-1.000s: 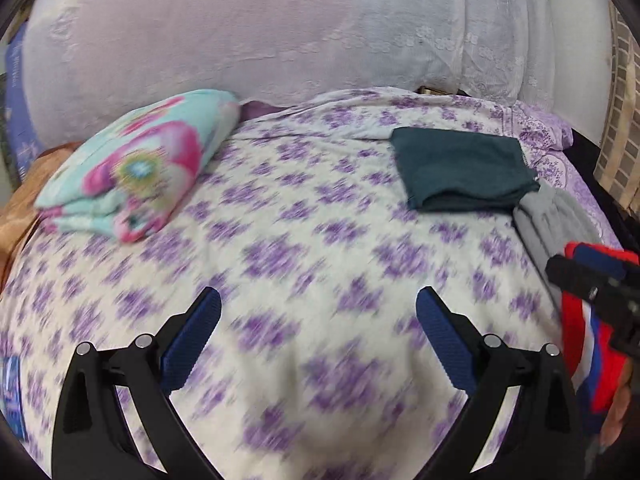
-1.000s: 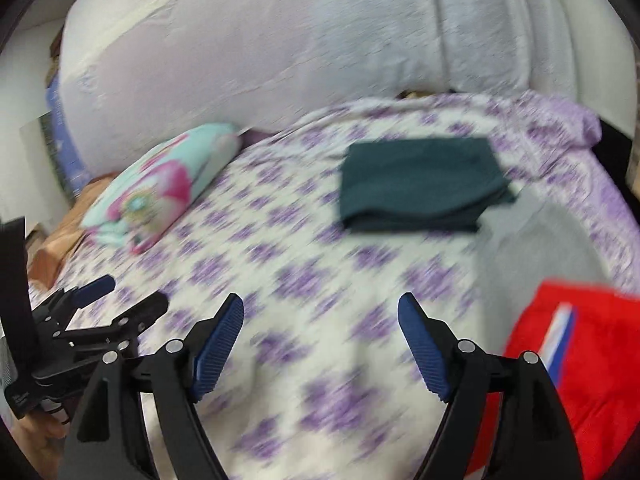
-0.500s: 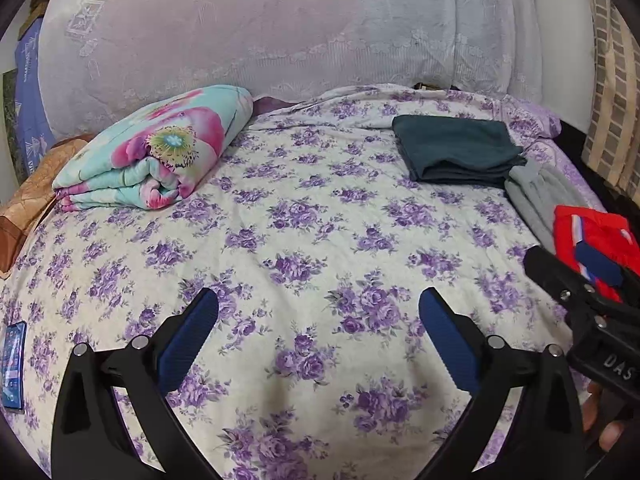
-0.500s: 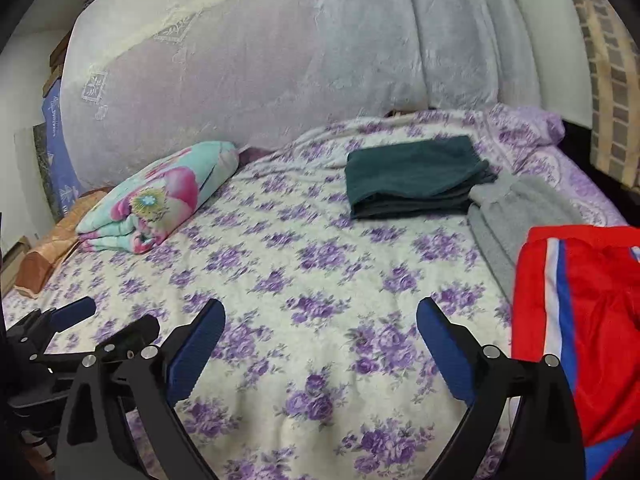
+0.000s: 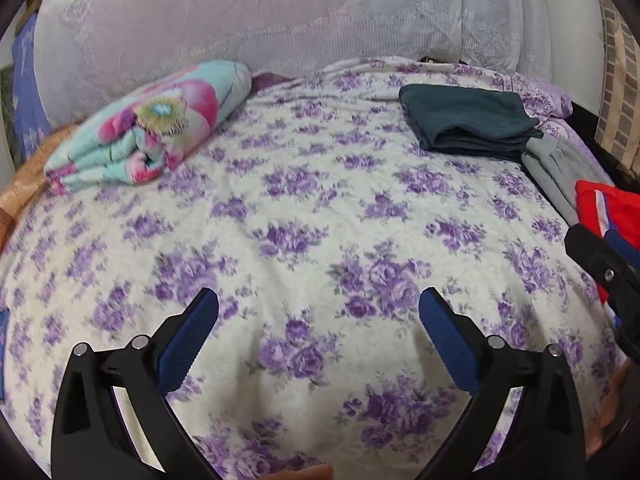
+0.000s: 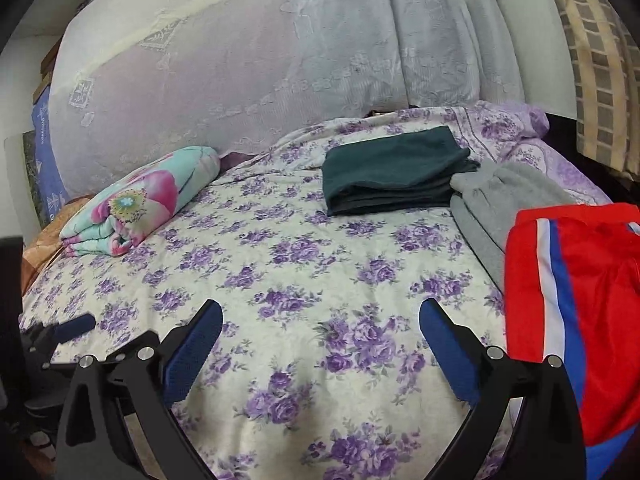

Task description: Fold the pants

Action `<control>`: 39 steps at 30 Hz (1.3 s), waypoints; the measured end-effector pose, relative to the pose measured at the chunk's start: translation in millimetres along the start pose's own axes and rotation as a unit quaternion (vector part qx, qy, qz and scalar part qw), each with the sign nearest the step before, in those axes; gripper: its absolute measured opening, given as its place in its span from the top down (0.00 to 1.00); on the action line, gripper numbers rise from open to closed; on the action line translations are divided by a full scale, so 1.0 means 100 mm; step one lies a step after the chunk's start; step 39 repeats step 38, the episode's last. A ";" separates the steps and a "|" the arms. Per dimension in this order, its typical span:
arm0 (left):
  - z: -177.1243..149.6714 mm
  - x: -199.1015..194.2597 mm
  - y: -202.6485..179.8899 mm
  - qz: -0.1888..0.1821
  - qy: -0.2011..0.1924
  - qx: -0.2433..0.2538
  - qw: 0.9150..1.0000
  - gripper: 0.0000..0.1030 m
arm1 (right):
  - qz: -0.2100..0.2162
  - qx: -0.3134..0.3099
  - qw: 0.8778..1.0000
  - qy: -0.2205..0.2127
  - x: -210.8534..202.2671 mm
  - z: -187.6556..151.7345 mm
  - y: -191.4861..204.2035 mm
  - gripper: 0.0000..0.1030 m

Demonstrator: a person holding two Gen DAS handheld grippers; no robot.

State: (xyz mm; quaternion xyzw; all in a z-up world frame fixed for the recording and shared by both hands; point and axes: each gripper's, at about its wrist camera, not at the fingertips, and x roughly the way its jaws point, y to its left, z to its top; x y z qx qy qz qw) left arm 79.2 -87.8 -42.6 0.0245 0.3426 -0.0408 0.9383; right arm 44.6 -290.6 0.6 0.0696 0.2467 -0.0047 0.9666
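The right wrist view shows most of the red pants [image 6: 580, 300] with their white and blue stripe, spread at the near right of the bed [image 6: 304, 280]; the left wrist view catches only a red corner [image 5: 604, 210] at its right edge. The left view alone shows a dark blue item [image 5: 3, 332] at the near left edge, too cropped to identify.

Three garments lie on the right side: the red pants nearest, a grey one [image 6: 504, 216] just beyond and touching them, and a folded dark green one [image 6: 392, 172] farthest, its corner overlapped by the grey. One folded floral blanket [image 6: 136, 204] sits far left, near the lace-draped headboard [image 6: 248, 80].

Both tools hang over the near middle of the sheet with nothing between their blue pads. The left gripper [image 5: 318, 324] has its jaws spread wide, and so does the right gripper [image 6: 320, 328]. Each appears at the other's frame edge.

The flowered sheet [image 5: 320, 200] lies bare from the blanket across to the garments, and the bed drops off just right of the pants.
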 end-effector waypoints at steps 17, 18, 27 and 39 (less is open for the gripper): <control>-0.06 0.10 0.09 -0.033 0.043 -0.027 0.998 0.05 | 0.010 -0.004 1.000 0.005 -0.03 -0.04 0.06 0.04; -0.06 0.11 0.09 -0.034 0.044 -0.028 0.998 0.05 | 0.011 -0.003 1.000 0.005 -0.03 -0.04 0.06 0.04; -0.07 0.06 0.06 -0.040 0.035 -0.019 0.998 0.05 | 0.012 -0.003 1.000 0.012 0.00 -0.06 0.05 0.04; -0.09 0.08 0.08 -0.037 0.048 -0.026 0.998 0.05 | 0.020 0.001 0.999 0.041 0.09 -0.09 0.02 0.04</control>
